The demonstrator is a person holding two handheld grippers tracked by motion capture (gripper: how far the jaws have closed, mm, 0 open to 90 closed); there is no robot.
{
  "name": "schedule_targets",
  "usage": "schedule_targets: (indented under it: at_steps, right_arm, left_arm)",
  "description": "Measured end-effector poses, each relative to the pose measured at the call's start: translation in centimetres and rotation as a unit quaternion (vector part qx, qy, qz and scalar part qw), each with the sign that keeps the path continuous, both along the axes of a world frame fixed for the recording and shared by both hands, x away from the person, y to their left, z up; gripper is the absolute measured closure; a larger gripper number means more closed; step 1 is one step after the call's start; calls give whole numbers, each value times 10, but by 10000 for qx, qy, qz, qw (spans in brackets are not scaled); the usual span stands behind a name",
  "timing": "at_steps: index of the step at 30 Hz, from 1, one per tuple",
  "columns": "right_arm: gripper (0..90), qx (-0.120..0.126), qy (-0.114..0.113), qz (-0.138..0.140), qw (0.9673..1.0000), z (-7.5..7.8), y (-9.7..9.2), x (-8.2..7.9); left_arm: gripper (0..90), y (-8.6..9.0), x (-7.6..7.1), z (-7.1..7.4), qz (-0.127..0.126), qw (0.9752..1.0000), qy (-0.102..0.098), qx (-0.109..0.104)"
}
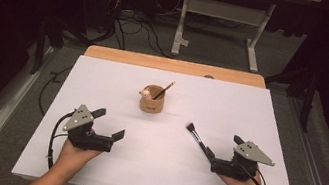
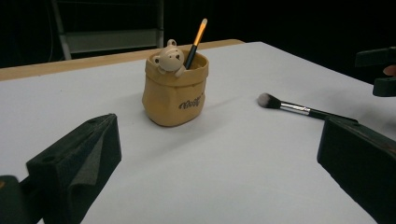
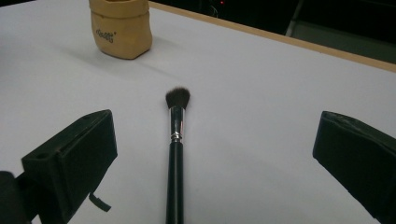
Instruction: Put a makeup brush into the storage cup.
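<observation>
makeup brush (image 1: 197, 138): lies flat on the white counter (image 1: 119, 80), just ahead of the right gripper, well apart from the pot.
brush axis: in the high view its long axis runs on a slant, dark bristle head toward the far left and the pot, black handle toward the near right, the handle end reaching in at the right gripper's jaws.
brush in right gripper view: the makeup brush (image 3: 176, 149) runs nearly straight up the middle of the picture, bristles away from the camera, silver ferrule behind them, handle coming down between the two jaws (no jaw touches it).
right gripper (image 1: 223, 152): held in the person's right hand low over the counter, jaws spread wide apart, one on each side of the handle, nothing clamped.
left gripper (image 1: 108, 122): held in the left hand at the near left of the counter, jaws wide apart and holding nothing, aimed toward the pot.
pot (image 2: 175, 88): a tan, bag-shaped holder with a small bear figure (image 2: 168, 57) on its rim, standing upright at mid-counter.
thin brush (image 2: 196, 43): stands in the pot, leaning, orange-tipped end up.
</observation>
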State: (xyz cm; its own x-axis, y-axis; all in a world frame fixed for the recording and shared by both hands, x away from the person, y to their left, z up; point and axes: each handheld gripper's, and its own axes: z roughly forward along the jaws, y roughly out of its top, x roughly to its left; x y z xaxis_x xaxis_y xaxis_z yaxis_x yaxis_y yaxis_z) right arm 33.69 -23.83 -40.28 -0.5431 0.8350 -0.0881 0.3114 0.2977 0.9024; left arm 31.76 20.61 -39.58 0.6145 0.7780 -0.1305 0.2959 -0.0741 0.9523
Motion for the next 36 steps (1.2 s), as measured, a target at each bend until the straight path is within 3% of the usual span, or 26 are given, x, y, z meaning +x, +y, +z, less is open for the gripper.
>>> schedule_targets:
  at_steps: [16,22,36]
  right_arm:
    - [10,-226,385,-134,9989,-13,-3,4]
    - [10,-387,638,-167,9971,-19,-1,6]
    - [10,-605,884,-141,9942,-23,3,9]
  left_arm:
    - [6,-1,0,1,-76,10000,-32,10]
    - [6,-2,0,0,-80,10000,-20,33]
    - [7,0,1,0,-77,10000,-29,34]
